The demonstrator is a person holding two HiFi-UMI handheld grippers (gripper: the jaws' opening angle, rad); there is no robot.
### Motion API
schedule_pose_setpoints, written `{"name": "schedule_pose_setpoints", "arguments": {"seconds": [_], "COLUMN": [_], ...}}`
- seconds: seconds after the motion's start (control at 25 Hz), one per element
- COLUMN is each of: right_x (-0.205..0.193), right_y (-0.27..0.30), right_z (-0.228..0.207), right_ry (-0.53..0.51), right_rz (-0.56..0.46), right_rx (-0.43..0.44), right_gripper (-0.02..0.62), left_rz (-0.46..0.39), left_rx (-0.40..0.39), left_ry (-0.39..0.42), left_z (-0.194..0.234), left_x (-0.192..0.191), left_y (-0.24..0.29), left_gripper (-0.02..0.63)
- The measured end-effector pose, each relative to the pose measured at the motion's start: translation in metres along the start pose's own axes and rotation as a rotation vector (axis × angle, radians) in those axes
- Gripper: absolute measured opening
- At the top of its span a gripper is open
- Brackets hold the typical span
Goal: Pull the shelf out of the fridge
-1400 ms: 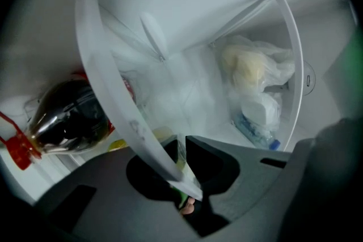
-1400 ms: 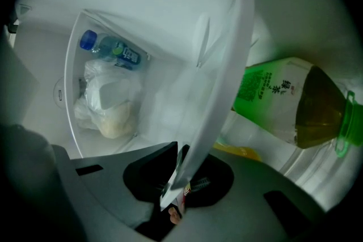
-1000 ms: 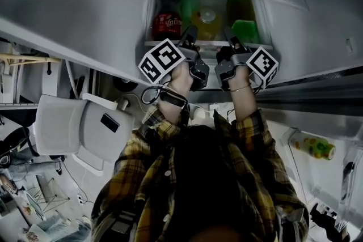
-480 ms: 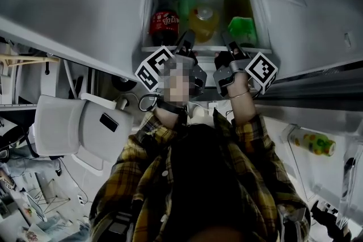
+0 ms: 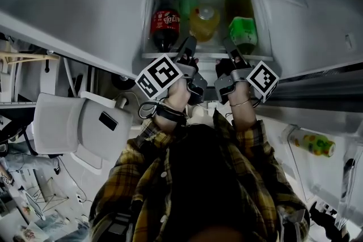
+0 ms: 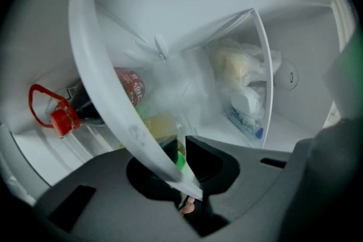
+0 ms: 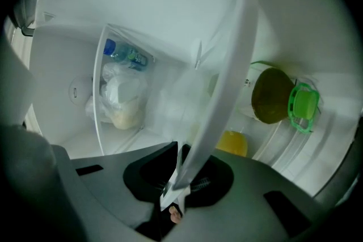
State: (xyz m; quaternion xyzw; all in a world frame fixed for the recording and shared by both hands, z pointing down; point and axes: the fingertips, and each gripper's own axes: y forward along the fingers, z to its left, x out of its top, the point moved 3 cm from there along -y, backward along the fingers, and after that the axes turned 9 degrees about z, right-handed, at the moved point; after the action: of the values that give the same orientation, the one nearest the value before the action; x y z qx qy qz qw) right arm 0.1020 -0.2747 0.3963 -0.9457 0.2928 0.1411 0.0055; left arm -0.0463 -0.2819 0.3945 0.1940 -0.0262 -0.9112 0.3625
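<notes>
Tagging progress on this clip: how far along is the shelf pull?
Done: left gripper and right gripper are each clamped on the shelf by its white front rim. In hand: the pull. More of the cola bottle and green bottle shows than a second ago, so the shelf looks to be sliding out. Left: it sits in the fridge, bottles aboard, and needs drawing clear.

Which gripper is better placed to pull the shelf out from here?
Neither has the edge: the left gripper and the right gripper each clamp the shelf by its front rim, side by side near its middle. Pulling with both together looks safest.
</notes>
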Motion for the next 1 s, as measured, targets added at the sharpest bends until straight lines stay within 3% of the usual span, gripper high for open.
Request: {"name": "schedule_pose_setpoints", "arguments": {"seconds": [1.0], "right_x": [-0.037], "right_y": [-0.051], "right_z": [0.004], "right_ry": [0.002], "right_rz": [0.008], "right_rx": [0.0], "right_gripper": [0.047], "left_rz": [0.022], "left_rx": [-0.001], "left_ry": [-0.012], "left_z": [-0.002], "left_x": [-0.041], "left_y": [-0.046], "left_gripper": [0.055]}}
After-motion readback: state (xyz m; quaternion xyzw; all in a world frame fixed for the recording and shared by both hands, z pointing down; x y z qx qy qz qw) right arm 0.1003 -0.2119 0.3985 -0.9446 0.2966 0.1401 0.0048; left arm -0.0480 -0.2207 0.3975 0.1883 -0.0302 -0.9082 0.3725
